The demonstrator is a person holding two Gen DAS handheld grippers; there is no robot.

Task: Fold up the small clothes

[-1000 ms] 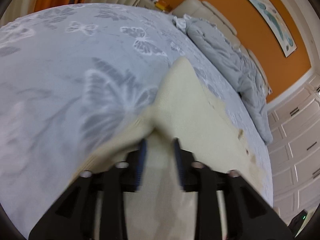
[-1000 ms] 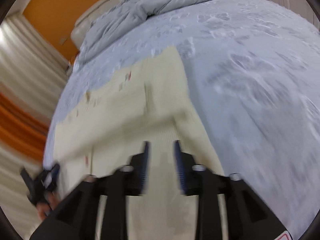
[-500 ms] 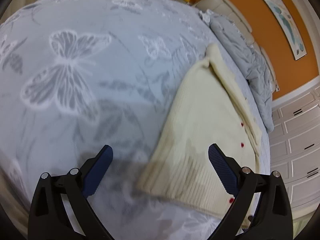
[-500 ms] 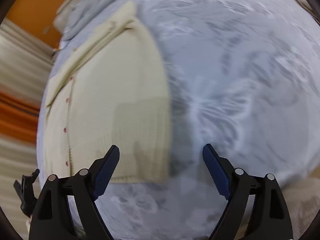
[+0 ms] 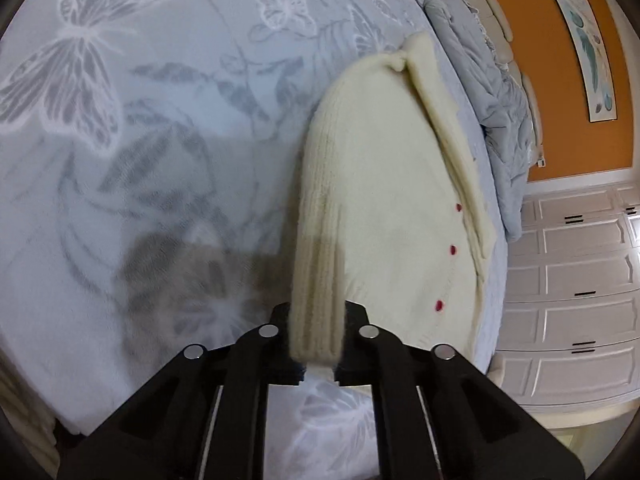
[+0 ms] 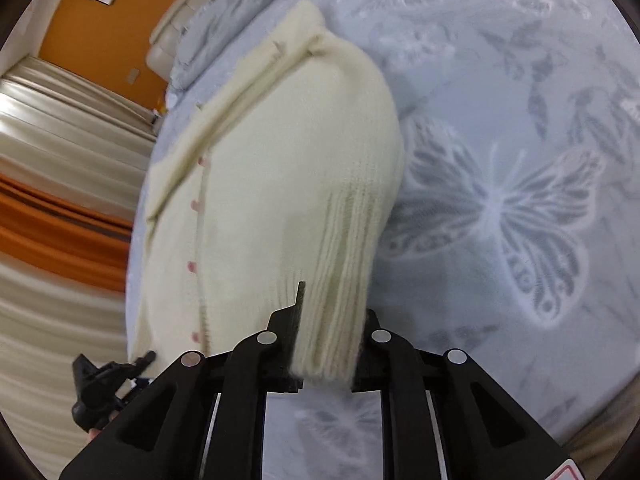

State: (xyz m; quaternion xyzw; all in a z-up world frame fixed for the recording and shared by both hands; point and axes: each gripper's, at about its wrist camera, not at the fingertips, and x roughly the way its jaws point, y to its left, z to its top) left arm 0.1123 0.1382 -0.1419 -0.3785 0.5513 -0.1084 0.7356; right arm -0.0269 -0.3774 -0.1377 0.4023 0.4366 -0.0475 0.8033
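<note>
A small cream knit cardigan (image 5: pixel 384 184) with red buttons lies folded on a pale blue bedspread with butterfly prints (image 5: pixel 120 120). My left gripper (image 5: pixel 316 336) is shut on the ribbed hem at the cardigan's near left corner. My right gripper (image 6: pixel 326 344) is shut on the ribbed hem at the cardigan's (image 6: pixel 280 168) near right corner. Both corners are lifted slightly off the bed. The left gripper also shows in the right wrist view (image 6: pixel 108 380) at the lower left.
A crumpled grey duvet (image 5: pixel 492 92) lies along the far side of the bed by a cream headboard (image 6: pixel 176 36). An orange wall with a picture, white cabinet doors (image 5: pixel 572 288) and curtains (image 6: pixel 60 160) surround the bed.
One second ago both grippers were shut on the cloth. Half a second ago both were wide open above the folded cardigan. Now each has closed on a near hem corner.
</note>
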